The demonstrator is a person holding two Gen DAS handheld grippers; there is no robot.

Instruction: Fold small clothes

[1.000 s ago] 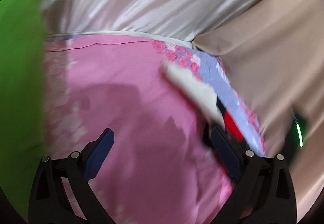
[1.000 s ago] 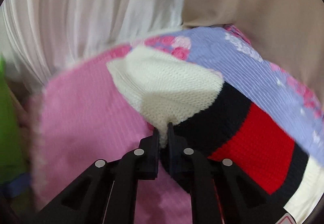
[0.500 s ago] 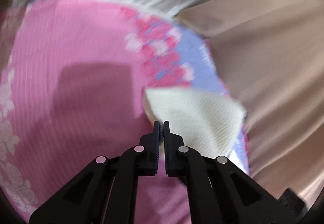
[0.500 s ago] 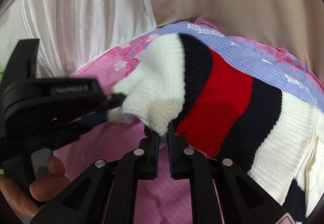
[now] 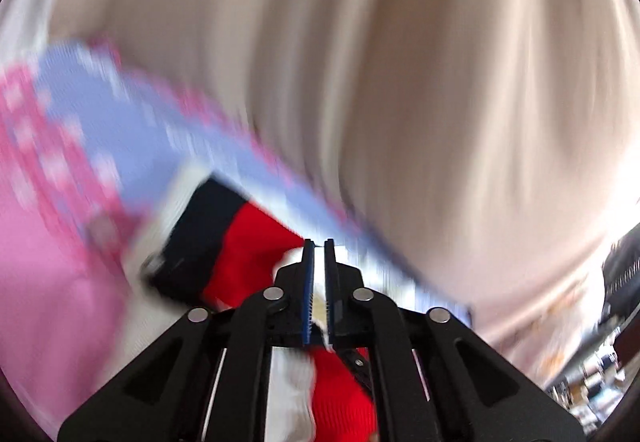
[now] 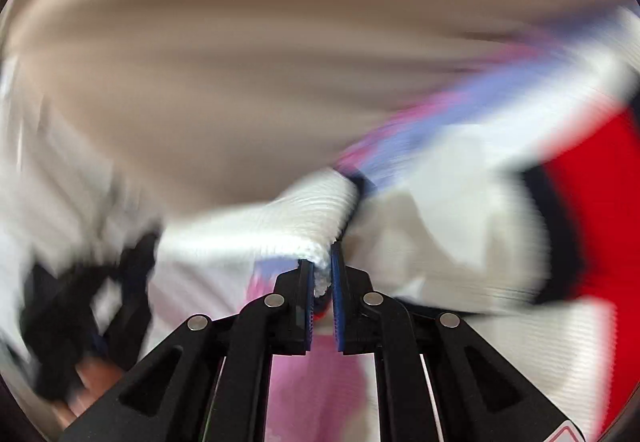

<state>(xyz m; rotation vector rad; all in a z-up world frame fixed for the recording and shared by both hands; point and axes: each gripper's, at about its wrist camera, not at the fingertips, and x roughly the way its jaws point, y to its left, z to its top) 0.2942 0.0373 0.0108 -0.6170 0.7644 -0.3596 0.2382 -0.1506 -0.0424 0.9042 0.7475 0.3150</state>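
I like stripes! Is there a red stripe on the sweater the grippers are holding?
Yes, the sweater shows a bright red band beside a black one and white knit.

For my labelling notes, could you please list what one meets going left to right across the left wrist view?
Pink bedspread → black stripe of the striped sweater → its red stripe → left tongs, shut on the knit → beige curtain.

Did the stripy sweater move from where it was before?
Yes. The striped sweater, pinched by both tongs, swung rightward in the right wrist view, away from the white curtain.
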